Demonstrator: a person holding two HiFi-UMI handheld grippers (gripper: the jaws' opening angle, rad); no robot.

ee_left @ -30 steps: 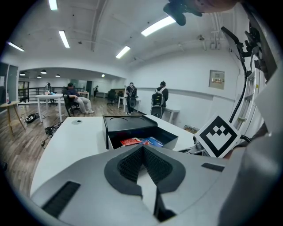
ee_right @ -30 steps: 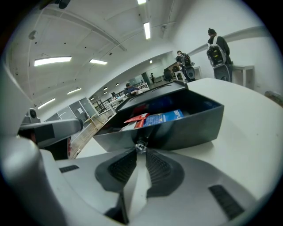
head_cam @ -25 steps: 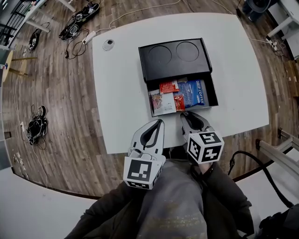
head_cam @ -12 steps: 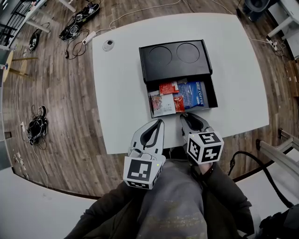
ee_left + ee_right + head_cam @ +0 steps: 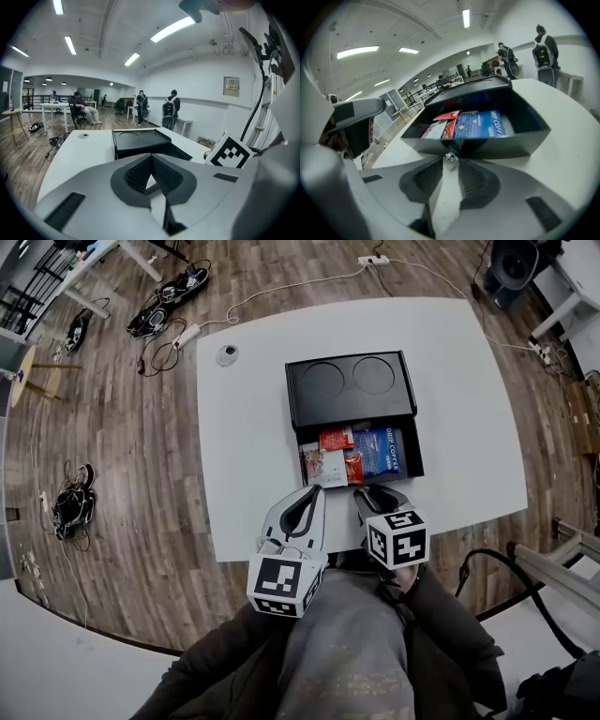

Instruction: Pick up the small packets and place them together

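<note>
Right hand-held gripper (image 5: 362, 490) just opened jaws around knob (image 5: 450, 155); packets (image 5: 377, 451) lying flat.

The open drawer (image 5: 413, 454) can be entered only from above. Its black walls ring the packets (image 5: 354, 451), and the black box top (image 5: 352, 385) just behind closes off the far side. The right claw (image 5: 362, 489) stands at the front wall, its jaws just opening with the drawer's knob (image 5: 450, 155) between their tips. The left claw (image 5: 323, 489) sits just beside it, crowding the near approach. The white surface (image 5: 244, 446) lies open left and right of the box, apart from a small round disc (image 5: 226, 354) near the far left corner.
</note>
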